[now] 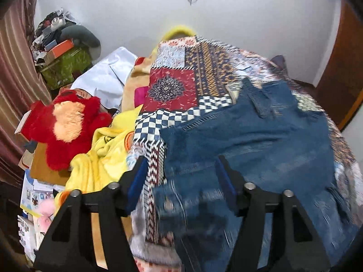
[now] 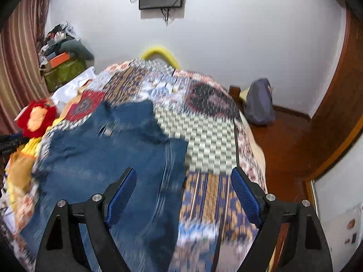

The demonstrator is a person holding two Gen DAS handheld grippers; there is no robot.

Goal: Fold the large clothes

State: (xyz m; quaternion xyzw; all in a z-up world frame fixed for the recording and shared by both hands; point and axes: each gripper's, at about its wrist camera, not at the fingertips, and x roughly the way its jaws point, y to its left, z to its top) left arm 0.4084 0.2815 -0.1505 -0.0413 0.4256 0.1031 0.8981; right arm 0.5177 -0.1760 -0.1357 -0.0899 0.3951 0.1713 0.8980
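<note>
Lying flat on the patchwork bedspread [image 2: 211, 140], jeans [image 2: 109, 158]; both jaws apart

No legible text, labels or numbers on anything.

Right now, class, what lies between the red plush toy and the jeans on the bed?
In the left wrist view, a crumpled yellow cloth and a strip of the patchwork bedspread lie between the red plush toy and the jeans.
</note>
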